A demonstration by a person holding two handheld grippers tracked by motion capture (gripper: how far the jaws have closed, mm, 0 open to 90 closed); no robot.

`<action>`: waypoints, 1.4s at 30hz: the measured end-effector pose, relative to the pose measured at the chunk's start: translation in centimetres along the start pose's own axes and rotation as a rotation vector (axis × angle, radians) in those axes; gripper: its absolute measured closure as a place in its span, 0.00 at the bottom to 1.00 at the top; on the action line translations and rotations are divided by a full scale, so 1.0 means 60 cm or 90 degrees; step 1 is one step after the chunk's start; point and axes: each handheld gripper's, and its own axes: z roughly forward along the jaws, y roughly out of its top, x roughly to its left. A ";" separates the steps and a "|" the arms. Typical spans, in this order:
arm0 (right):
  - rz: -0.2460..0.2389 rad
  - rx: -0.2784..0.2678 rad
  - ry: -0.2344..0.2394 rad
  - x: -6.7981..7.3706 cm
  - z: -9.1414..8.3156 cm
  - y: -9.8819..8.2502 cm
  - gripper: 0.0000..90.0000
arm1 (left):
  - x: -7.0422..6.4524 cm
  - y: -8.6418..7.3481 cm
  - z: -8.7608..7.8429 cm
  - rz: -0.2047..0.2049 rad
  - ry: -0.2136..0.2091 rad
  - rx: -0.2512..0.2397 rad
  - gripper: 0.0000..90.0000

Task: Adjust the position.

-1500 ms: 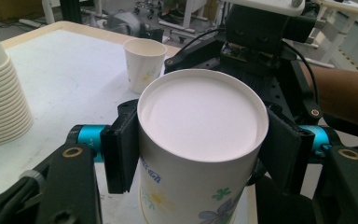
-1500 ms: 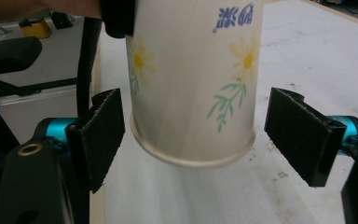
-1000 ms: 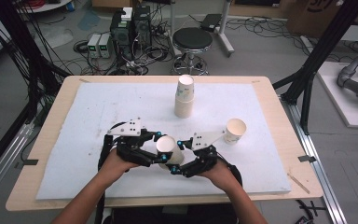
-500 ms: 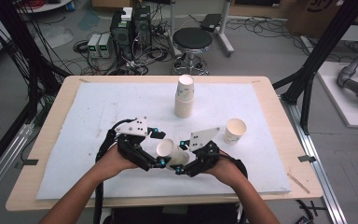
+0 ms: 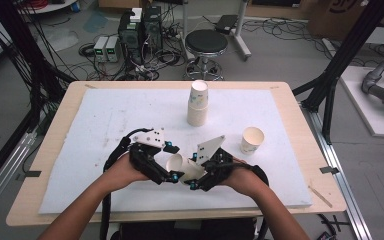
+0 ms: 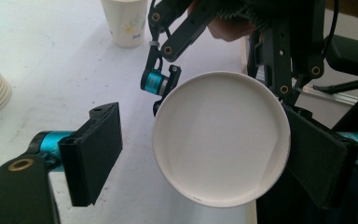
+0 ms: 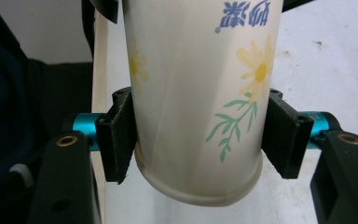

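Three groups of paper cups are on or above the white foam mat [image 5: 105,125] that covers the wooden table [image 5: 55,107]: a stack of white paper cups [image 5: 198,103] standing mouth down near the far middle, a single flower-printed paper cup [image 5: 252,139] standing upright and open at the right, and a white paper cup with a yellow daisy print [image 5: 182,168] held on its side between the two hands near the front edge. How many cups the stack holds cannot be told. The held cup's inside, seen in the left gripper view [image 6: 221,138], is plain white and holds nothing; its round rim faces the left gripper [image 5: 163,169]. That gripper's jaws have just been opening and now stand spread either side of the rim, one pad clear of it, the other just beside it. The right gripper [image 5: 200,172] pinches the cup's lower wall near the base between both black pads, where green leaves, a daisy and blue printed characters show [image 7: 200,93].
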 end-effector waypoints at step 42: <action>0.113 -0.233 -0.048 0.009 -0.052 -0.071 0.22 | -0.008 -0.042 -0.013 -0.015 0.002 -0.135 0.42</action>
